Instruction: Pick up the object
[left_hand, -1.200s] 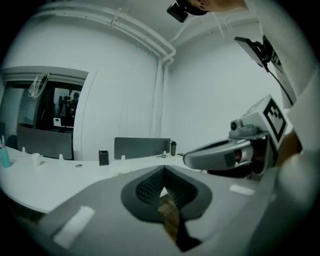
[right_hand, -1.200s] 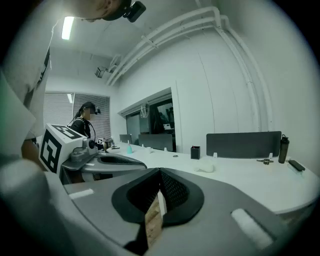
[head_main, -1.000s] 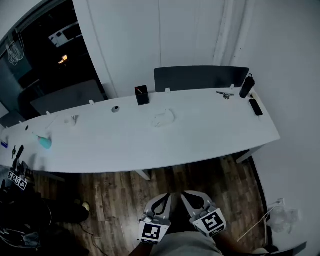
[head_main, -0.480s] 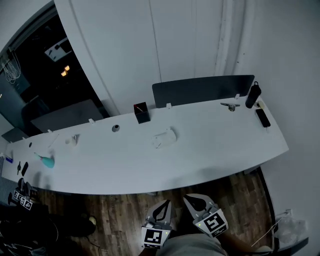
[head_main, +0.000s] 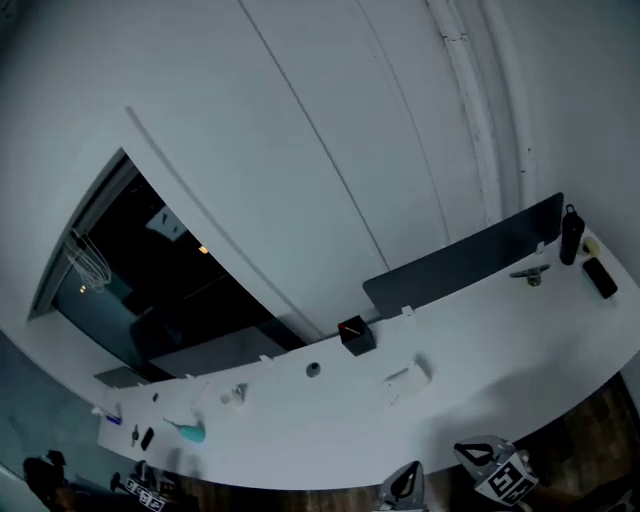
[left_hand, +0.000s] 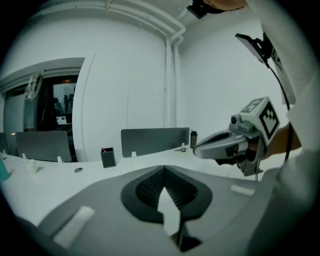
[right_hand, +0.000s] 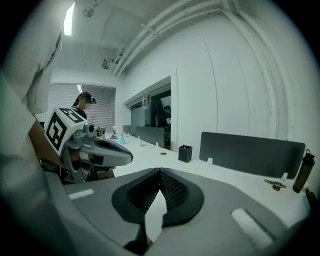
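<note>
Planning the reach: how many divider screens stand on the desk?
2: one screen right of the pen box, one farther left by the dark window; others may be hidden.

Left tongs (head_main: 405, 482) cropped below, teal thing (head_main: 189, 432) indistinct

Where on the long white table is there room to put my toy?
Biggest bare patch on the table: between the white object and the flat black item at the right end. The left end, around the teal object and small dark bits, is crowded.

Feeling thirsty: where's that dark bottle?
In the head view, the dark bottle stands at the far right end of the desk, beside the divider panel.
</note>
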